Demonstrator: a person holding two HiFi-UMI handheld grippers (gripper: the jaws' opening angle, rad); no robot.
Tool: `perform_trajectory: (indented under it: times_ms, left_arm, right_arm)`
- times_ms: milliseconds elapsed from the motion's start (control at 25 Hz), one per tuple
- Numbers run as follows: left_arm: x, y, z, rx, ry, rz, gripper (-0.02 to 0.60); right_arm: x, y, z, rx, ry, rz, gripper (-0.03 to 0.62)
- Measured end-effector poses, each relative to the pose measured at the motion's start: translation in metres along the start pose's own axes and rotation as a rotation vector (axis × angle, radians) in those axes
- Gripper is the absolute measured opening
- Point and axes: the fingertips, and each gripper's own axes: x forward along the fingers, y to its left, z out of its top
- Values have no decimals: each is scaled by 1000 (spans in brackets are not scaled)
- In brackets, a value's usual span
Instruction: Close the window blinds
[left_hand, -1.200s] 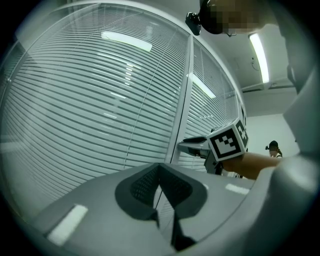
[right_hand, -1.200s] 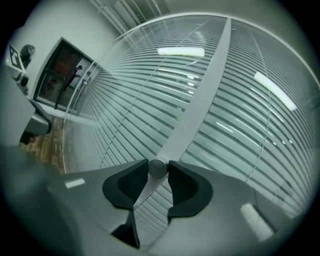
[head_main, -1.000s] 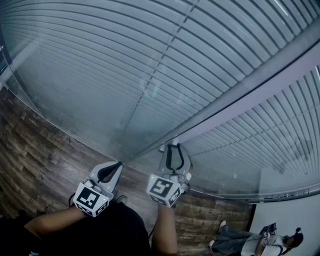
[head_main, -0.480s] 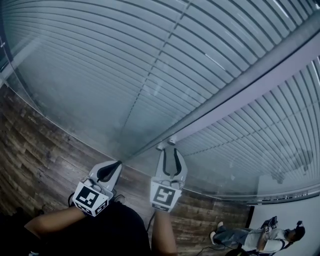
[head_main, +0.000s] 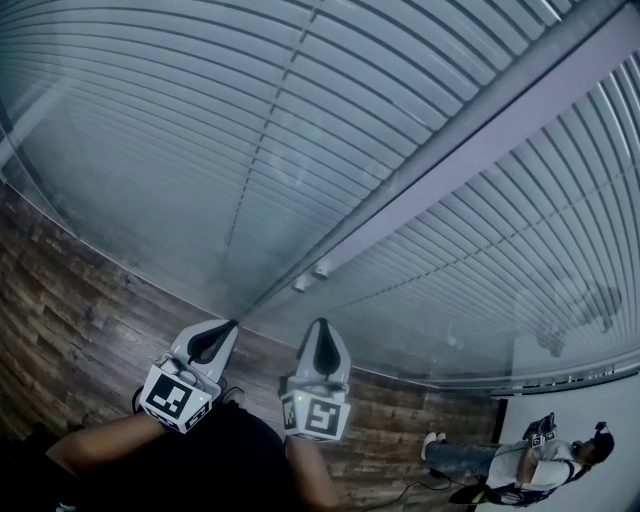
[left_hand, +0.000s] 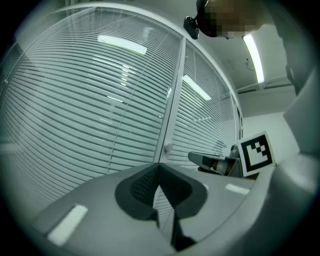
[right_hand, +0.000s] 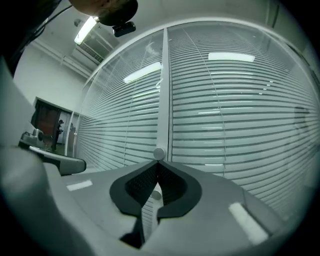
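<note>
Horizontal slat blinds (head_main: 250, 120) hang behind glass panes on both sides of a pale upright frame bar (head_main: 480, 150). Two small round knobs (head_main: 321, 268) sit low on that bar. My right gripper (head_main: 320, 325) is shut with nothing between its jaws, and its tips are a short way below the knobs, apart from them. In the right gripper view the upper knob (right_hand: 159, 153) shows just past the closed tips (right_hand: 157, 162). My left gripper (head_main: 232, 324) is shut and empty, to the left of the right one. In the left gripper view its tips (left_hand: 159, 165) point at the blinds near a knob (left_hand: 168, 148).
Dark wood-plank floor (head_main: 60, 300) runs along the base of the glass wall. A person (head_main: 530, 465) is at the far lower right by a white wall. Ceiling lights reflect in the glass (right_hand: 230, 57).
The right gripper's jaws, open around the knobs a second ago, have closed and drawn back below them. The left gripper has hardly moved.
</note>
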Motion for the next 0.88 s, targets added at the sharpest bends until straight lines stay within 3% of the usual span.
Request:
perform_trajectory:
  times_ms: [240, 400, 880]
  left_arm:
    - [0, -13, 15, 16, -48, -18, 2]
    - [18, -5, 19, 15, -25, -19, 2]
    - [1, -18, 15, 12, -24, -38, 2]
  right_arm:
    - [-19, 7, -3, -35, 34, -3, 0]
    - [-1, 6, 1, -36, 57, 2, 0]
    - [-26, 13, 18, -37, -41, -25, 0]
